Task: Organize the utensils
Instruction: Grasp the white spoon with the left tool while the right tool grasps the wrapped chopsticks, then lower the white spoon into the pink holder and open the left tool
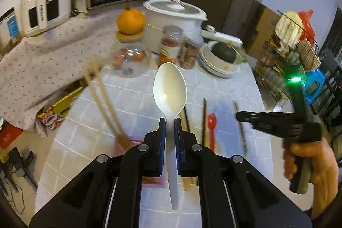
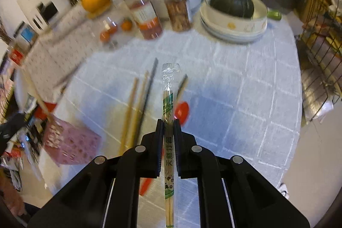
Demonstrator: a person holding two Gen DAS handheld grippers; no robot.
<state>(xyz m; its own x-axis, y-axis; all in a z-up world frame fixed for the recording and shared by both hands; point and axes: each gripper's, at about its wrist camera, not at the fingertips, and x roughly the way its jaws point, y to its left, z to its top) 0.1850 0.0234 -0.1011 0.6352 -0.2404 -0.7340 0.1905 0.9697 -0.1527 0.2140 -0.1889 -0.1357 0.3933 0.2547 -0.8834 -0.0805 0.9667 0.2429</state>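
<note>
Left gripper (image 1: 170, 124) clamps a white spoon (image 1: 170, 87) above the tiled table (image 1: 230, 87). Right gripper (image 2: 169, 124) grips wrapped chopsticks (image 2: 170, 97), sleeve printed "天然竹筷", over loose chopsticks (image 2: 136, 104) and a red spoon (image 2: 182, 110).

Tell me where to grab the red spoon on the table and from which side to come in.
Grip the red spoon across its thin handle, near the middle, coming straight down from above. It lies flat on the tablecloth, so only the top is open. Dark chopsticks lie close alongside, so the fingers likely need to straddle the handle narrowly. Both grippers are full now: the left gripper holds the white spoon, the right gripper the wrapped chopsticks.
</note>
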